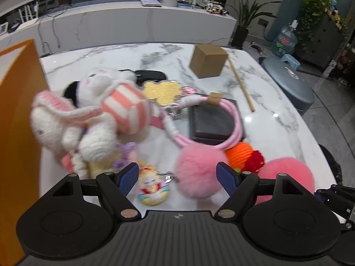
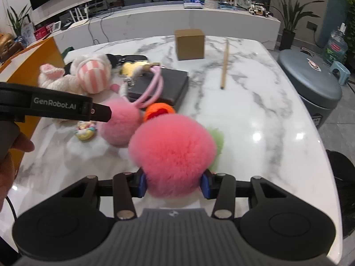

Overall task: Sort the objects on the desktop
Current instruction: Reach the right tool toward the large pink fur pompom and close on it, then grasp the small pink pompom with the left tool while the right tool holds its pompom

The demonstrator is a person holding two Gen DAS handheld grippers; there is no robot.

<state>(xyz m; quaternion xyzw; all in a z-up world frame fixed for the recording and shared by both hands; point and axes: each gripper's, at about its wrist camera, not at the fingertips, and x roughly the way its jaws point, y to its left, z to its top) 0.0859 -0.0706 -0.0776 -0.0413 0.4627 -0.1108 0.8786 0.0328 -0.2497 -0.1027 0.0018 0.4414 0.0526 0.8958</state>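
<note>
Right wrist view | right gripper [image 2: 174, 185] pinching coral pompom [image 2: 173, 153] | left gripper [image 1: 177, 177] spread, empty | plush rabbit [image 1: 88, 115], keychains ahead unsorted | sorting barely begun

Left gripper [image 1: 177, 177] level above the tabletop, jaws spread wide, right gripper [image 2: 174, 182] low, blue pads [image 2: 142, 182] pressing a fluffy ball
</note>
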